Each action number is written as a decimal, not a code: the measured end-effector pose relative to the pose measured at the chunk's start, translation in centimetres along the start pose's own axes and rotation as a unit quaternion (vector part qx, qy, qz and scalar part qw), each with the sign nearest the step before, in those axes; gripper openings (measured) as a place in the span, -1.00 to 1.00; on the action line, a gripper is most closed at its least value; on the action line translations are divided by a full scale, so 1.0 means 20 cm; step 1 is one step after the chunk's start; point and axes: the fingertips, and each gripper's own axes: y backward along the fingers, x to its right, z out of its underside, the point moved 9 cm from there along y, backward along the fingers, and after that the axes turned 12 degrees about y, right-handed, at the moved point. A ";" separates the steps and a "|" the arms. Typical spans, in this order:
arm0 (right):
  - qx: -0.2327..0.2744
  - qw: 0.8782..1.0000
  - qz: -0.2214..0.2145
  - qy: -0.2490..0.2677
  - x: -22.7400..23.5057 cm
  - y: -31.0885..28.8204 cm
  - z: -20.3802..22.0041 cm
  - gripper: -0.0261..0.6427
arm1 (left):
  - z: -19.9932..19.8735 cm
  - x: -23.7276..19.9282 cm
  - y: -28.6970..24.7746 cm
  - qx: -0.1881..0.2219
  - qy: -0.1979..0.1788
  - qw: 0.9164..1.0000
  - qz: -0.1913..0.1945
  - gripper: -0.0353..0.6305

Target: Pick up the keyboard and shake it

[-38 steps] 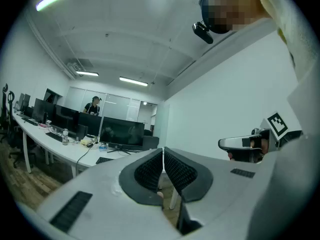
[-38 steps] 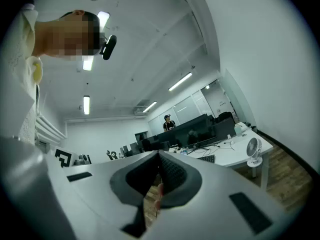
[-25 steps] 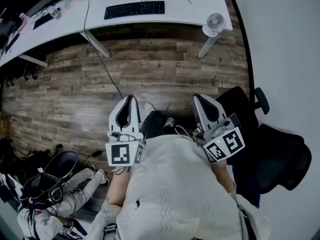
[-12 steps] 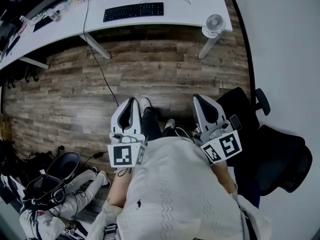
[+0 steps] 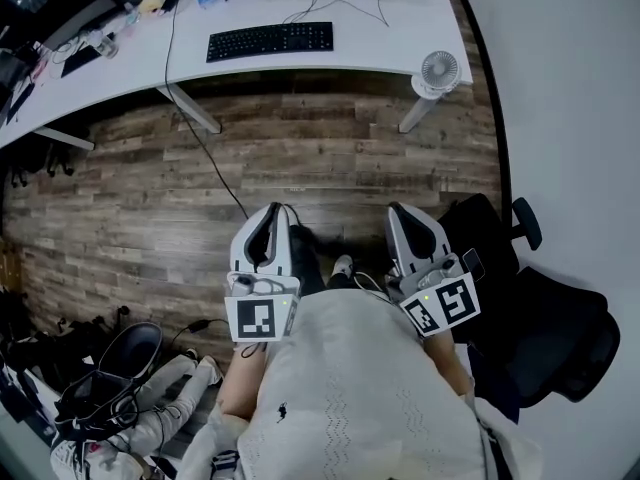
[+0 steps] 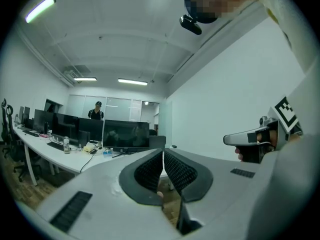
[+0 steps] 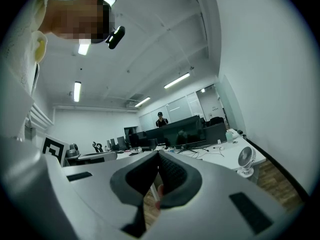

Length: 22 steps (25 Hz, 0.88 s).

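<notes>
Left claw (image 5: 271, 209), right claw (image 5: 401, 211) far from keyboard (image 5: 270, 40)

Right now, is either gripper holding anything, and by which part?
Nothing. Left gripper and right gripper both have jaws together and empty; the keyboard lies untouched on the desk.

left claw (image 5: 270, 214): jaws together | right claw (image 5: 399, 214): jaws together

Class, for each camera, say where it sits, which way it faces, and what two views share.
Head view: on the head, facing down at keyboard, left gripper, right gripper, torso.
Left gripper view: on that gripper, facing monitors; shut jaws show.
Right gripper view: likewise, facing monitors and fan; shut jaws show.
Shared: fan, in head and right gripper views.
</notes>
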 end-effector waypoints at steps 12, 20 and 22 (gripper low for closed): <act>-0.013 1.000 0.017 0.019 0.10 -0.48 -0.06 -0.92 | -0.06 -0.37 -0.36 -0.002 0.042 0.999 0.006 -0.83; -0.008 1.000 0.026 0.012 0.12 -0.82 -0.11 -0.92 | -0.16 -0.65 -0.56 -0.005 0.036 0.999 0.011 -0.83; -0.010 0.999 0.027 0.014 0.10 -0.90 -0.12 -0.92 | -0.19 -0.74 -0.59 -0.004 0.037 0.999 0.011 -0.83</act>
